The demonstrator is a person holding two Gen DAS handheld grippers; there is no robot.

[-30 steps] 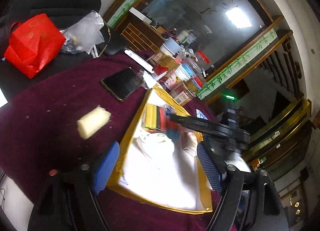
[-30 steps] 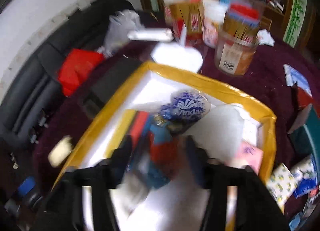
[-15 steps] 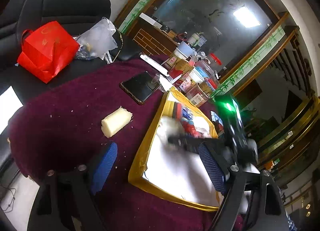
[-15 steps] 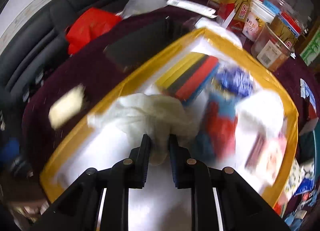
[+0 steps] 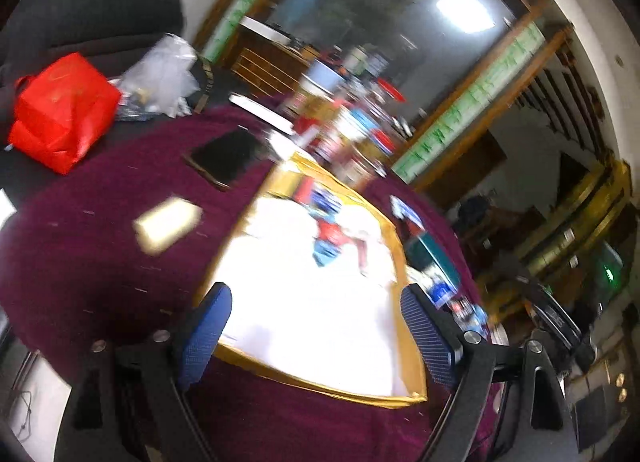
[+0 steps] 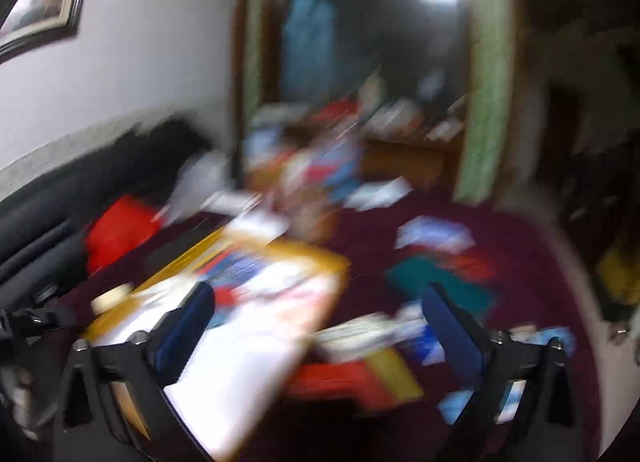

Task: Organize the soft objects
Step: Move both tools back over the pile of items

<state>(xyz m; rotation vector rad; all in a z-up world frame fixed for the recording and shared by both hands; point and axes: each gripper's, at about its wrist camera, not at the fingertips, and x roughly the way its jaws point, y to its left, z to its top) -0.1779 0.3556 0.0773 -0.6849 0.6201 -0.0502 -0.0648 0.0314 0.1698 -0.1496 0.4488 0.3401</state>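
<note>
While both views blur, left gripper (image 5: 316,326) spread wide and empty over the gold-rimmed white tray (image 5: 320,380) holding soft packets (image 5: 326,238), pale yellow sponge block (image 5: 168,224) beyond its left finger, right gripper (image 6: 320,326) jaws just opened, holding nothing, above maroon tablecloth (image 6: 368,234).

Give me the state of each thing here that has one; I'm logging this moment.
Left claw: open, empty, over the tray's near edge.
Right claw: open, empty; its jaws have just been opening.
Tray: flat on the cloth, holding packets.
Phone: screen dark, flat beside the tray.
Sponge: loose on the cloth, outside the tray.
Red bag: upright on the sofa.
</note>
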